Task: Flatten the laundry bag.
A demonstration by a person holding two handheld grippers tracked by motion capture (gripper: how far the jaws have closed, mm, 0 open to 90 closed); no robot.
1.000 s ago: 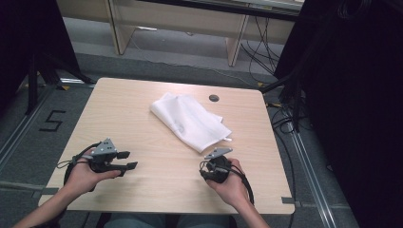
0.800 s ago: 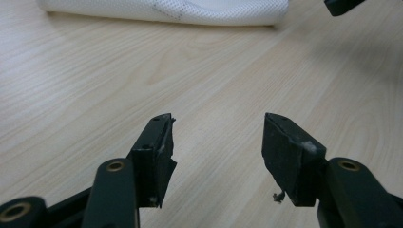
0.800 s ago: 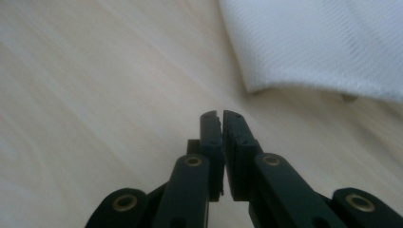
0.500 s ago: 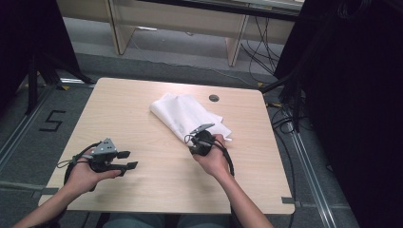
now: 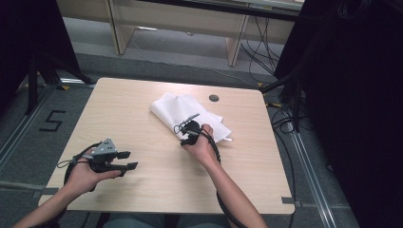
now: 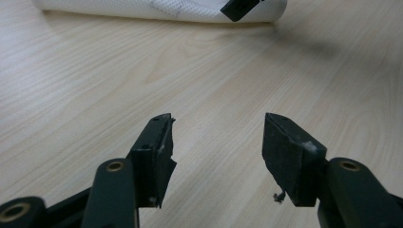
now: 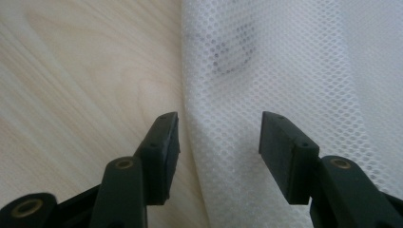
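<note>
A crumpled white mesh cloth [image 5: 177, 107] lies on the far middle of the light wooden table [image 5: 128, 102]. My right gripper [image 5: 183, 133] hangs open over the cloth's near edge. In the right gripper view its jaws [image 7: 218, 142] straddle that edge, with mesh [image 7: 304, 71] on the right and bare wood [image 7: 71, 71] on the left; nothing is pinched. My left gripper [image 5: 126, 160] is held open near the front left of the table. In the left gripper view its jaws [image 6: 216, 147] are wide apart over bare wood, with the cloth [image 6: 142, 10] far ahead.
A small dark round hole [image 5: 214, 98] sits in the tabletop just beyond the cloth. A tip of the right gripper [image 6: 237, 7] shows at the top of the left gripper view. Cables [image 5: 285, 118] run on the floor at the right; a "5" [image 5: 52, 121] is marked at the left.
My right gripper has moved from the front right of the table forward and left onto the cloth's near edge. The left gripper has stayed put.
</note>
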